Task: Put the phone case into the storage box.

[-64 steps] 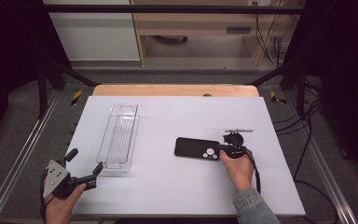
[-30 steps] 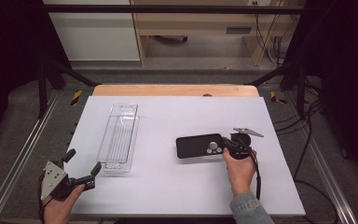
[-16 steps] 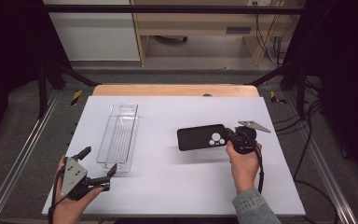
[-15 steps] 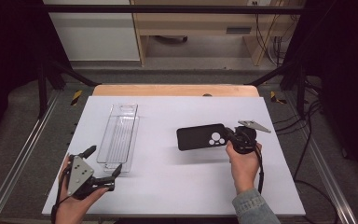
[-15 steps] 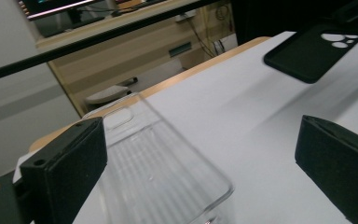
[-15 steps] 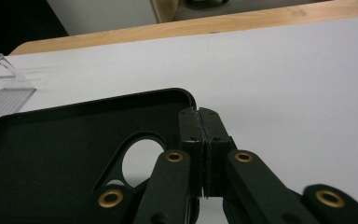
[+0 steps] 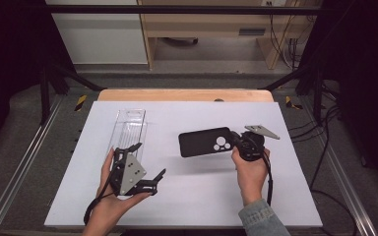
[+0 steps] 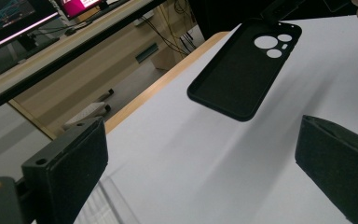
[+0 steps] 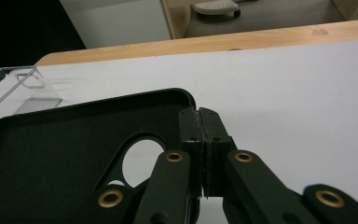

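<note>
Phone case (image 7: pixel 206 143): matt black, soft-looking rubbery plastic, smooth. Storage tray (image 7: pixel 129 129): clear glossy hard plastic, ribbed floor. Table (image 7: pixel 187 201): smooth matt white top with pale wood edge. Left gripper (image 7: pixel 146 167): matt black plastic jaws, grey metal-look plate. Sleeve (image 7: pixel 258 219): blue denim cloth.

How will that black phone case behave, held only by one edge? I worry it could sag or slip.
The phone case is a thin, empty shell, so probably light. Pinched at its camera end by the right gripper, it juts out unsupported and looks straight, suggesting moderate stiffness. Its matte surface likely grips well.

High view looks down; claw views sit close (sharing the phone case (image 7: pixel 205 142)).
</note>
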`<state>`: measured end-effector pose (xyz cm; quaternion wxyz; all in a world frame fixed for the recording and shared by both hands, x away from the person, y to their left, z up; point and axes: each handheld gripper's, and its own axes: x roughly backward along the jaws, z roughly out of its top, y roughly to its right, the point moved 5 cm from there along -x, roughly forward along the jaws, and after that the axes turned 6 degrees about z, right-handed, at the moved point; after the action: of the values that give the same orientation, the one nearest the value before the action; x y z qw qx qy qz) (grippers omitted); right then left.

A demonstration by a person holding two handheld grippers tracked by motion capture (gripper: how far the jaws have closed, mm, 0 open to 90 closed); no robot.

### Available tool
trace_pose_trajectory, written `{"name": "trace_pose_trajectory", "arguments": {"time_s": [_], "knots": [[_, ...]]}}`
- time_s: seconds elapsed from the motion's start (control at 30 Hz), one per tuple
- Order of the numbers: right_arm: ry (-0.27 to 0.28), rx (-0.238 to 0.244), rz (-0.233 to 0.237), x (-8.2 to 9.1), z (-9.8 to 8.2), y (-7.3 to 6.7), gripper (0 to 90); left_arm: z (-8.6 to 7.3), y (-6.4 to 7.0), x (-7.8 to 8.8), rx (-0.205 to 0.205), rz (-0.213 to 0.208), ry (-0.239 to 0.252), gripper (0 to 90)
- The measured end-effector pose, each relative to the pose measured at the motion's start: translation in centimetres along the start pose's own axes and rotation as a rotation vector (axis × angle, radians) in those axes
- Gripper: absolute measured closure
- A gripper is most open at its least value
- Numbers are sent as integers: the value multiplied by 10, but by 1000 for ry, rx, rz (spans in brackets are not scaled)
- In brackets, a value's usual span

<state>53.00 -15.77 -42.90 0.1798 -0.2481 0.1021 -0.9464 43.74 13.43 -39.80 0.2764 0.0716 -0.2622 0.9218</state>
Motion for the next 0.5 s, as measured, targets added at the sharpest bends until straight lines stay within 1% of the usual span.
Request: {"name": "trace_pose_trajectory", "arguments": {"time_s": [0.03,0.07,0.1,0.13,0.17,0.23,0.3,0.43,0.5], "knots": [[3,-1,0,0,0,-1,897,3,3,-4,-15,-5,-1,22],[3,-1,0,0,0,-1,897,3,3,-4,-15,-5,-1,22],[6,-2,4,-1,1,-3,898,7,8,-11,-32,-16,-5,23],[7,1,4,-1,2,-3,897,10,11,-15,-38,-24,-7,23],[8,0,4,-2,2,-4,897,10,11,-15,-38,-24,-7,26],[6,0,7,-2,3,-6,897,17,15,-22,-50,-37,-8,29],[7,9,11,-4,5,-9,897,23,19,-29,-69,-38,-14,33],[16,17,12,-2,4,-13,897,28,26,-41,-97,-46,-32,37],[21,18,11,-1,4,-14,897,31,30,-46,-110,-48,-34,47]]}}
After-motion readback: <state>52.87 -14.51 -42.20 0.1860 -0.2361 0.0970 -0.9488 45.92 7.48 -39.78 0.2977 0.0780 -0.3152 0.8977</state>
